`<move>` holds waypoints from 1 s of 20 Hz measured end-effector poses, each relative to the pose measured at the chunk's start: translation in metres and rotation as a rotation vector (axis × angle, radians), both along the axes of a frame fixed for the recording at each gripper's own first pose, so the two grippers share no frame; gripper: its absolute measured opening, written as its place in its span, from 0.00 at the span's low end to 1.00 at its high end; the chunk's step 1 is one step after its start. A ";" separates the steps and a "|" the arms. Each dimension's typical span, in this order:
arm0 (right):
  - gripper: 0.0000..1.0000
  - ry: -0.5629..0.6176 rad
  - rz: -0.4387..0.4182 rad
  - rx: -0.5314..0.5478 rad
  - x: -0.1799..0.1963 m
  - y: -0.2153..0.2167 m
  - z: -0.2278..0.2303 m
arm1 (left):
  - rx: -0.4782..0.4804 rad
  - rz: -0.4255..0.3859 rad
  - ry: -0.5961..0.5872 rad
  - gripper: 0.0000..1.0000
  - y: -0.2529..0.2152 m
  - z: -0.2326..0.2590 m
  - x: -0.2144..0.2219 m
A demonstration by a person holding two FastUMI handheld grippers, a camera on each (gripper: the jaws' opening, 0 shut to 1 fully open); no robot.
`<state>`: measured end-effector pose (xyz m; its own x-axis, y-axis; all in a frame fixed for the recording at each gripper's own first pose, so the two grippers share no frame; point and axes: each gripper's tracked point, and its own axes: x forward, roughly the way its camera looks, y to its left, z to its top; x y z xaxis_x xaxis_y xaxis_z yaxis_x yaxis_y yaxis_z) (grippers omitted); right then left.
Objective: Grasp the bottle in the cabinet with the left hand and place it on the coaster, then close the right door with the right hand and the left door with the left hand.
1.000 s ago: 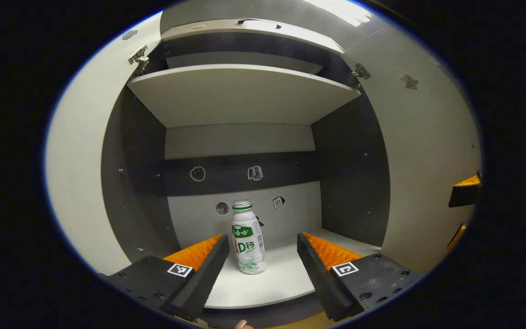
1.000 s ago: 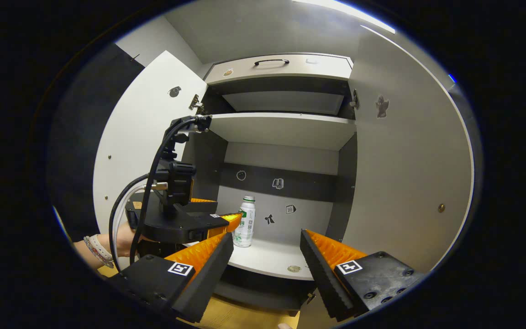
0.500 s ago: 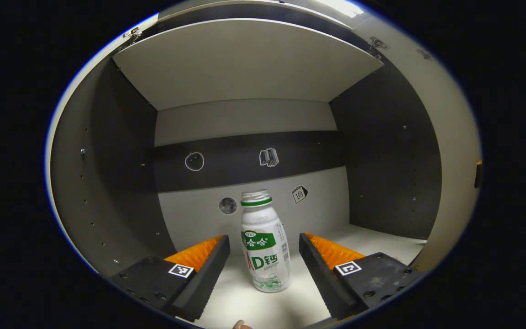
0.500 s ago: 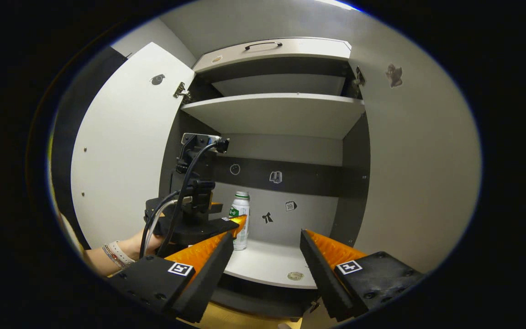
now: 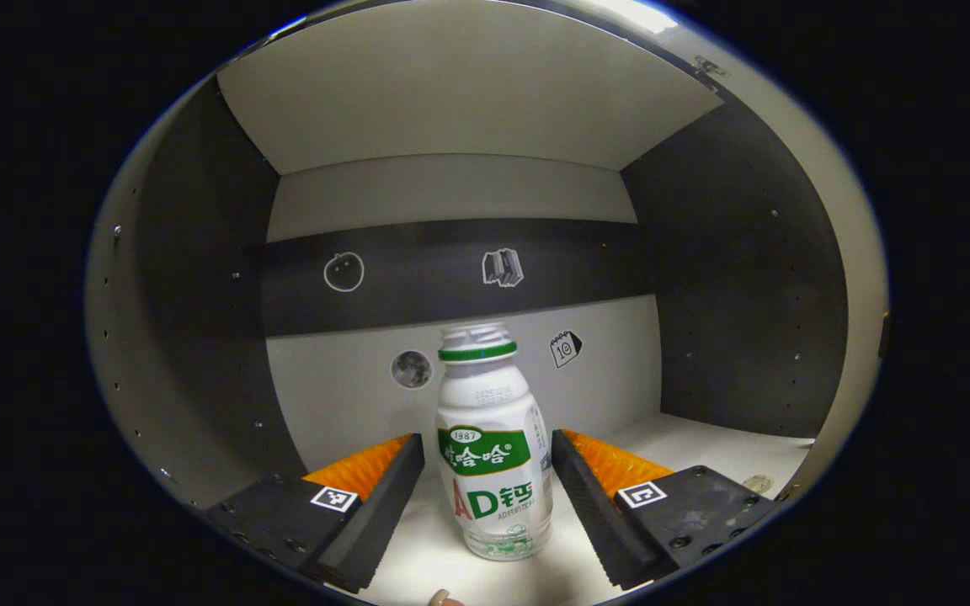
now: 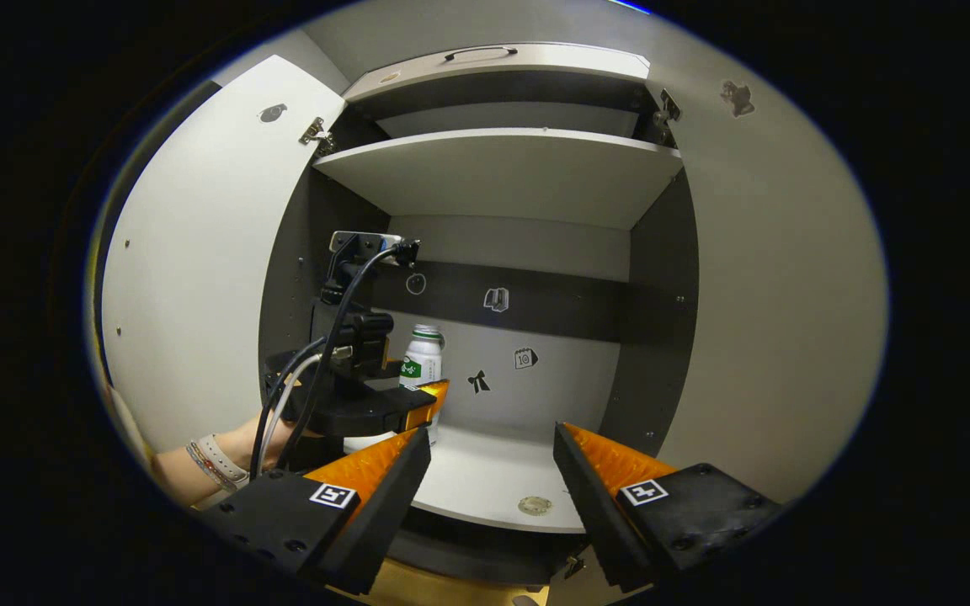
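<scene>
My left gripper (image 5: pixel 487 471) is open inside the cabinet (image 6: pixel 658 278), with the white milk-drink bottle (image 5: pixel 493 446) standing upright between its fingers on the lower shelf (image 6: pixel 485 484); whether they touch it, I cannot tell. My right gripper (image 6: pixel 492 480) is open too, in front of the cabinet, holding nothing.

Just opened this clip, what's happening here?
A person holding a gripper in each hand is going for the bottle in the open cabinet. The left gripper is inside the lower compartment, open, with the upright bottle between its fingers, not yet gripped. The right gripper hangs open in front of the cabinet, holding nothing. Both doors, left and right, stand open.
</scene>
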<state>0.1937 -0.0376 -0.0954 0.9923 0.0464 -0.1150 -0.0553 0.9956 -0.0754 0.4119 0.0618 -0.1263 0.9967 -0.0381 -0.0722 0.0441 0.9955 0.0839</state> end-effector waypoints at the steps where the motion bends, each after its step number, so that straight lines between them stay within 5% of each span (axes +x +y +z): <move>1: 0.98 0.008 -0.004 -0.001 0.001 -0.001 -0.002 | 0.001 -0.007 -0.003 0.96 -0.002 -0.001 0.002; 4: 0.98 0.006 -0.007 0.003 0.001 -0.002 -0.002 | -0.045 -0.032 -0.011 0.83 -0.006 0.001 0.002; 8: 0.98 -0.019 -0.008 0.015 -0.003 -0.002 0.006 | -0.080 -0.046 -0.002 0.82 -0.007 0.005 -0.003; 20: 0.98 -0.092 0.026 0.000 -0.051 0.010 0.043 | -0.110 -0.019 -0.072 0.83 -0.008 0.074 -0.122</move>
<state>0.1425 -0.0277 -0.0522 0.9971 0.0725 -0.0235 -0.0742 0.9939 -0.0814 0.2896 0.0534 -0.0525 0.9981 -0.0607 0.0055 0.0608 0.9979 -0.0225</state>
